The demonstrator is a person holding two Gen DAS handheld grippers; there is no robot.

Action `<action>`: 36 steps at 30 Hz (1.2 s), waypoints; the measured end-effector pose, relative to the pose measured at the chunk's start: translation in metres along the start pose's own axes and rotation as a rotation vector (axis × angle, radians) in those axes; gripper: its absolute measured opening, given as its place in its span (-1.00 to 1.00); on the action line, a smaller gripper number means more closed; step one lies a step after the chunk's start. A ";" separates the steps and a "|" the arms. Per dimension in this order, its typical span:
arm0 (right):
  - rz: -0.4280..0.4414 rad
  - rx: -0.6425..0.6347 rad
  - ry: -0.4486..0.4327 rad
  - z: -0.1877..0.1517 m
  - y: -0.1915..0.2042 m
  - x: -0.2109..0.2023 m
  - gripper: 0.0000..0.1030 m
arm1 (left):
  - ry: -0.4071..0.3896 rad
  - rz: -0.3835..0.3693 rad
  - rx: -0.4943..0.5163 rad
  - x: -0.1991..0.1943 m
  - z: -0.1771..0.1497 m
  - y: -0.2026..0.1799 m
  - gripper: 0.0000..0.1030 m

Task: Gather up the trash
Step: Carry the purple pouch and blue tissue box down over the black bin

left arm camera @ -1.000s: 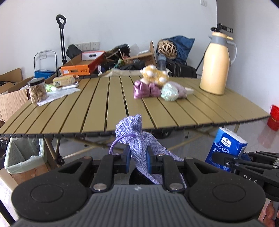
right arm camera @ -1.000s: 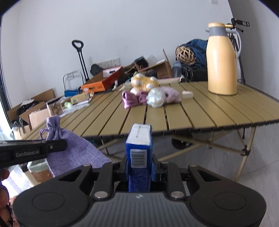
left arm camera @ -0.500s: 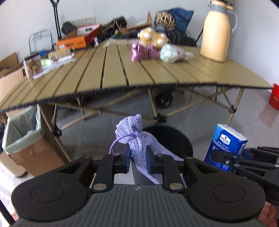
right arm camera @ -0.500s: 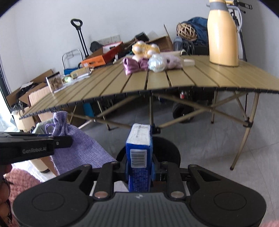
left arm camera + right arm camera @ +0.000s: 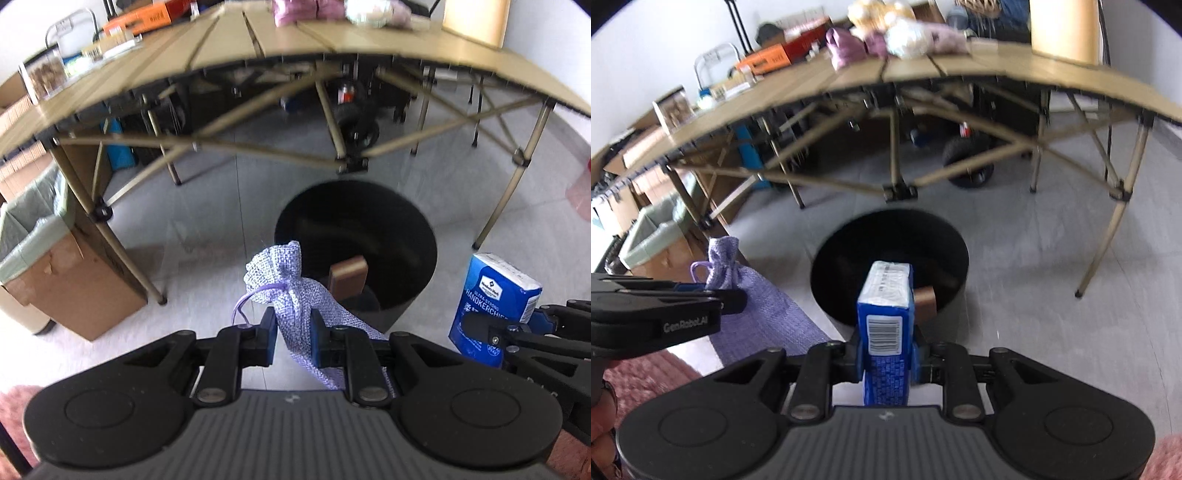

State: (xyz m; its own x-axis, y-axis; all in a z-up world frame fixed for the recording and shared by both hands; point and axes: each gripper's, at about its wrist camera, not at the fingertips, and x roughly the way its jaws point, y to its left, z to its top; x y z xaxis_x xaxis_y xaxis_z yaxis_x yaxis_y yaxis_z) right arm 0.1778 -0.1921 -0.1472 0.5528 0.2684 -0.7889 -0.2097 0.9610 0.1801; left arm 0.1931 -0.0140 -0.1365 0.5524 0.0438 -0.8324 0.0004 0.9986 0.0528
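From the left wrist, your left gripper (image 5: 292, 339) is clamping the lilac drawstring pouch (image 5: 295, 295), and you are tilting down from the worktop (image 5: 332, 48) seen a second ago toward the black bin (image 5: 406, 229) on the floor, now just beyond the pouch. From the right wrist, your right gripper (image 5: 886, 356) is gripping the blue handkerchief pack (image 5: 885, 325), which is lining up over the same bin (image 5: 849, 266); both drops are looking close.
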 end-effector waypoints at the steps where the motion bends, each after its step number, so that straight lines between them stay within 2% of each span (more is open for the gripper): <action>1: -0.006 0.004 0.015 -0.001 -0.001 0.004 -0.58 | 0.018 0.000 -0.001 0.006 -0.002 0.000 -0.65; 5: -0.023 0.007 0.063 -0.006 -0.002 0.019 -0.58 | 0.082 0.003 -0.020 0.029 -0.007 0.004 -0.65; 14: -0.071 0.004 0.160 -0.016 -0.005 0.054 -0.58 | 0.154 0.032 -0.023 0.062 -0.019 0.013 -0.65; 36: -0.095 -0.012 0.127 -0.017 -0.011 0.053 -0.58 | 0.108 0.045 -0.044 0.063 -0.012 0.018 -0.65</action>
State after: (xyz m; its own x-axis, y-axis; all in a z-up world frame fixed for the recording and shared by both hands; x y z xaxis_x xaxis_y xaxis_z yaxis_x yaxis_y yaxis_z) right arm 0.1958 -0.1900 -0.2005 0.4643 0.1656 -0.8701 -0.1715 0.9806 0.0951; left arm 0.2184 0.0072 -0.1947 0.4584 0.0888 -0.8843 -0.0600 0.9958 0.0688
